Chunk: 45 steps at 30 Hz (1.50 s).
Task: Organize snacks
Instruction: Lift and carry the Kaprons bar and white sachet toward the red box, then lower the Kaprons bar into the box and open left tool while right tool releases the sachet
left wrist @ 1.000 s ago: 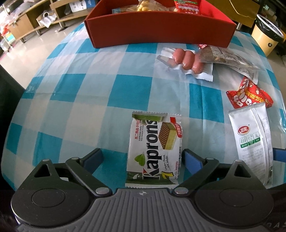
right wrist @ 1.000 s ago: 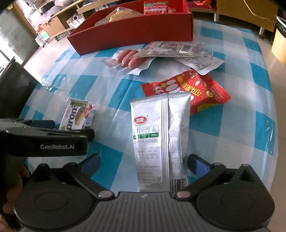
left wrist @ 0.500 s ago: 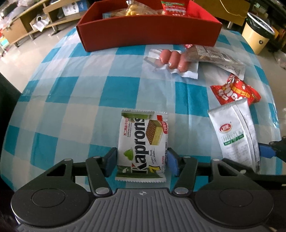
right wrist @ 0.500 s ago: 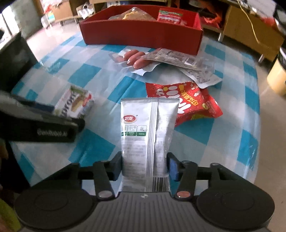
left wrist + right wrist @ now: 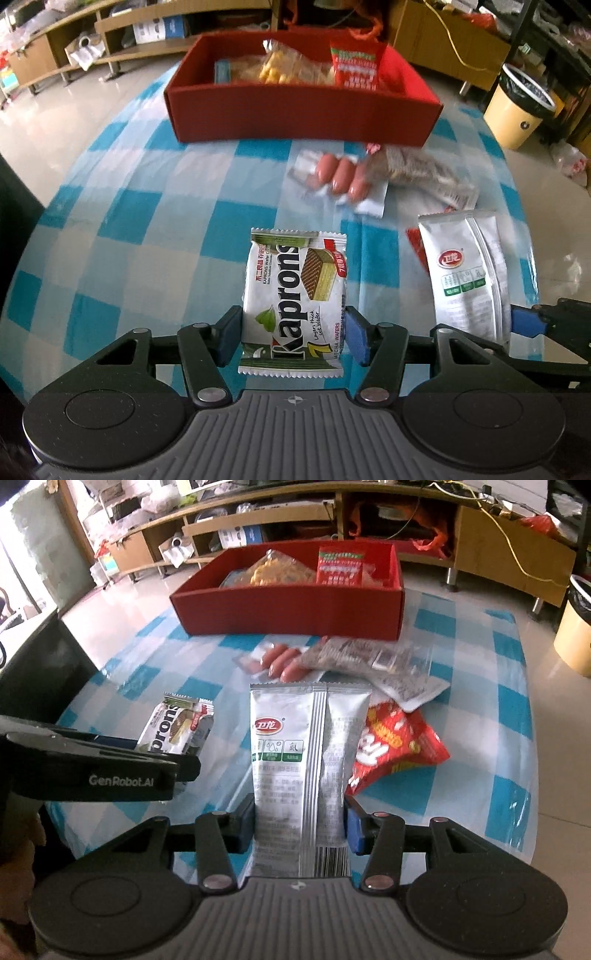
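My left gripper (image 5: pixel 291 338) is shut on the lower part of a white and green Kaprons wafer pack (image 5: pixel 295 291), which hangs lifted above the checked tablecloth (image 5: pixel 147 236). My right gripper (image 5: pixel 300 825) is shut on a tall silver snack pouch (image 5: pixel 295 760), also raised off the cloth. In the left wrist view that silver pouch (image 5: pixel 465 280) shows at the right; in the right wrist view the wafer pack (image 5: pixel 177 725) shows at the left. A red box (image 5: pixel 303 107) (image 5: pixel 295 605) at the table's far side holds several snack packs.
A sausage pack (image 5: pixel 340 177) (image 5: pixel 280 659), a clear packet of dark snacks (image 5: pixel 424 173) (image 5: pixel 365 653) and a red bag (image 5: pixel 399 746) lie on the cloth before the box. A yellow bin (image 5: pixel 517 107) stands on the floor at the right; low shelves line the back.
Both grippers closed from wide open onto their packs, then rose with them off the cloth. The view tilted up, so the red box's inside and the room behind now show.
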Available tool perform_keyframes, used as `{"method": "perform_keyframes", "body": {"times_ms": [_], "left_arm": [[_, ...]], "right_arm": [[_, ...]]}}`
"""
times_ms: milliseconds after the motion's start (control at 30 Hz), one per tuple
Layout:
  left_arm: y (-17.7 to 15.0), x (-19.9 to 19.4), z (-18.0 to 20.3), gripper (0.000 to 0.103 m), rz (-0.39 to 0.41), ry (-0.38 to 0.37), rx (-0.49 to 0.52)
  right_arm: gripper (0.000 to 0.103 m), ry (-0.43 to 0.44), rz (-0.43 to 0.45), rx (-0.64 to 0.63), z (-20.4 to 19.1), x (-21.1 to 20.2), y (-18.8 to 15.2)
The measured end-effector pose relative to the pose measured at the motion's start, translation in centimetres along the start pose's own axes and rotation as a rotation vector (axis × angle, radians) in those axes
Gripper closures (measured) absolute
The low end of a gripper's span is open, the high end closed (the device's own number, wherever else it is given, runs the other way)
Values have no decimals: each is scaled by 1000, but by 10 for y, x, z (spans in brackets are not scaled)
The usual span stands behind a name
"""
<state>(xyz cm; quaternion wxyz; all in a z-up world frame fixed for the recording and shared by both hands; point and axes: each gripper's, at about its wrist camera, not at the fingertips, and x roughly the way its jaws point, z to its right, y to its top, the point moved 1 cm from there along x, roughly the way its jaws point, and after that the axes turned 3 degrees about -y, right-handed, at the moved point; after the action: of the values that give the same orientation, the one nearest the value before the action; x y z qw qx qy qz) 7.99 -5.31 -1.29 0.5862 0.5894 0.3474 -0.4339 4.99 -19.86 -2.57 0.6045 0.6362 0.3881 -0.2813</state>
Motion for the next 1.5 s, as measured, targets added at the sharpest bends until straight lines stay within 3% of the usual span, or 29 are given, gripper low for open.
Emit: {"method": "perform_keyframes", "body": {"times_ms": [700, 1500], "left_arm": [[75, -8, 6, 38, 128, 15, -3], [158, 8, 2, 38, 208, 77, -30]], "right_arm": [[55, 20, 144, 69, 20, -5, 80], [55, 23, 200, 88, 35, 22, 163]]}}
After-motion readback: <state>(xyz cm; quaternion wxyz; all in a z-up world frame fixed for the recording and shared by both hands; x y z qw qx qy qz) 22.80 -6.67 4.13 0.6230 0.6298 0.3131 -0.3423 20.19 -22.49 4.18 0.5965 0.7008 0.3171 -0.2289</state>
